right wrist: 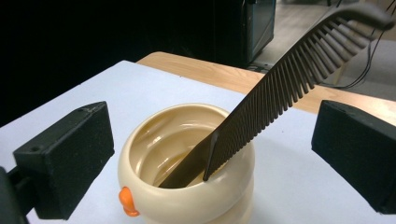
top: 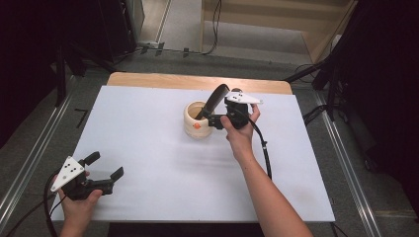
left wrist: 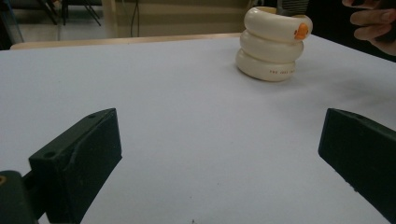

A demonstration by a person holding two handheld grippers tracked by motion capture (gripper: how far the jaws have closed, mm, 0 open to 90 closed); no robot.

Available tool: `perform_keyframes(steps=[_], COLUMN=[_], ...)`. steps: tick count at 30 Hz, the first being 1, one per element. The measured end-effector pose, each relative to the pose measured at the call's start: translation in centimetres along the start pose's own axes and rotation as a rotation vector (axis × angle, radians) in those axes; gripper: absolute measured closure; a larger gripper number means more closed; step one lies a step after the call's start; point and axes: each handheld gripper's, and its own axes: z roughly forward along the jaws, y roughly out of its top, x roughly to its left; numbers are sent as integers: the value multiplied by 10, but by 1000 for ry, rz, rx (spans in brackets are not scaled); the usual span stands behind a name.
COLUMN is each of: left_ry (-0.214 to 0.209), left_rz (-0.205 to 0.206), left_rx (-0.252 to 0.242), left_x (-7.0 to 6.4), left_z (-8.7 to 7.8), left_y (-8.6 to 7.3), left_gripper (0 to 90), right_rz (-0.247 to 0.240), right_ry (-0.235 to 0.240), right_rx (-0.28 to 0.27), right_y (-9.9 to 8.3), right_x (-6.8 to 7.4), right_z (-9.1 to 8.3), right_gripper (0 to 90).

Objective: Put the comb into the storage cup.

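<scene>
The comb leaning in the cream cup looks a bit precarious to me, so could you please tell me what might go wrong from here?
1. The comb stands tilted in the cup, resting on the rim with most of its length outside. A nudge could tip it out.
2. The right claw is open right beside the cup; bumping it might slide or topple it.
3. The left claw sits open far away near the table edge, too distant to steady the cup.

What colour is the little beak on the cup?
Orange; the beak shows best in the left gripper view.
</scene>
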Motion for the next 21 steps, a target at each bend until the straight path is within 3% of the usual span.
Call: perform_keyframes(steps=[5,21], left_ry=[1,4], left_rz=[1,12], left_rx=[2,8], left_x=[0,-1], left_z=[0,1], left_y=[0,0], left_gripper=[0,0], right_rz=[-46,-63], right_ry=[-2,-13], right_rx=[-14,-34], right_y=[1,-9], right_x=[4,-6], right_z=[-11,-39], right_gripper=[0,0])
